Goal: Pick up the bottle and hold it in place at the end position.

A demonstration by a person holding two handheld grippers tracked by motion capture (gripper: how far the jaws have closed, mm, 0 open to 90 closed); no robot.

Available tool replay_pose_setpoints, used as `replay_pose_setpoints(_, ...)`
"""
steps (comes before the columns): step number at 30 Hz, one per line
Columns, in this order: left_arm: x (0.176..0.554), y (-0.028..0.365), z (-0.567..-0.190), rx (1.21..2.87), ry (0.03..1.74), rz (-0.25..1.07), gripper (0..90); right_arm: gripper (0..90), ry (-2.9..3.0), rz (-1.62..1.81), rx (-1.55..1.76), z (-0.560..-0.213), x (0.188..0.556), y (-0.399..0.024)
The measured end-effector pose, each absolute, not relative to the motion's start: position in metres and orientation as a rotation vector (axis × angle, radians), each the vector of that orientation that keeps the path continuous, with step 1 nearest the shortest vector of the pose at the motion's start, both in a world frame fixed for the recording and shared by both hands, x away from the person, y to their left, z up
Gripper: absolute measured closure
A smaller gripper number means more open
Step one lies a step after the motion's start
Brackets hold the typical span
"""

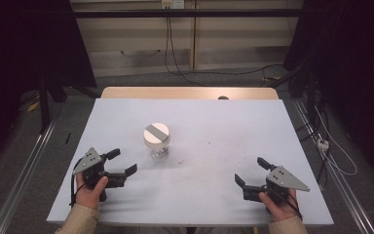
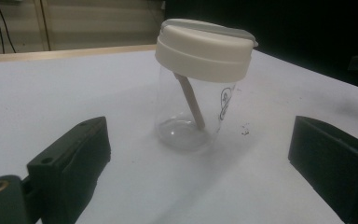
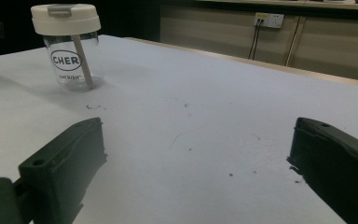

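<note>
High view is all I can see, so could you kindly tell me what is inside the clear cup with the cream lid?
Observer: The left gripper view shows a thin tan straw leaning inside the cup; otherwise it looks empty.
Operator: Is there any marking on it?
Observer: The right gripper view shows an oval logo reading CHER on the cup's wall.
Operator: Does the lid have an opening?
Observer: The lid carries a grey flap on top, lying flat.
</note>
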State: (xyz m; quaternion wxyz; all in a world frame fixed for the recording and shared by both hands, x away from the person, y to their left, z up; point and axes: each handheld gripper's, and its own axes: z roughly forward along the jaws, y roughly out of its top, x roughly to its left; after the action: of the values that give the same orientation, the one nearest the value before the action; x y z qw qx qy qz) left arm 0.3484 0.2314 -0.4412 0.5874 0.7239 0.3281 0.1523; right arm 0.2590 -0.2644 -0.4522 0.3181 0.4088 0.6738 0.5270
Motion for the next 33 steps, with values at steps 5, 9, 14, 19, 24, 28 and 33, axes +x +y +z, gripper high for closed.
replay_pose_setpoints(5, 0.350, 0.229, -0.441, 1.677, 0.773, 0.359, 5.1, 2.6, 1.771, 1.386, 1.078, -0.452, 0.259, -0.264)
replay_pose_setpoints(9, 0.353, 0.226, -0.440, 1.681, 0.774, 0.375, 5.1, 2.6, 1.771, 1.389, 1.075, -0.452, 0.259, -0.264)
replay_pose_setpoints(14, 0.358, 0.219, -0.439, 1.669, 0.795, 0.385, 4.4, 2.6, 1.767, 1.384, 1.078, -0.452, 0.259, -0.264)
replay_pose_setpoints(19, 0.364, 0.208, -0.440, 1.708, 0.816, 0.399, 4.3, 2.6, 1.771, 1.382, 1.075, -0.453, 0.259, -0.264)
replay_pose_setpoints(24, 0.368, 0.197, -0.441, 1.727, 0.838, 0.407, 4.3, 2.6, 1.765, 1.378, 1.078, -0.453, 0.260, -0.264)
replay_pose_setpoints(28, 0.369, 0.192, -0.441, 1.733, 0.831, 0.403, 4.3, 2.6, 1.766, 1.377, 1.078, -0.452, 0.259, -0.264)
replay_pose_setpoints(33, 0.371, 0.187, -0.441, 1.746, 0.822, 0.408, 4.3, 2.6, 1.766, 1.376, 1.079, -0.453, 0.260, -0.264)
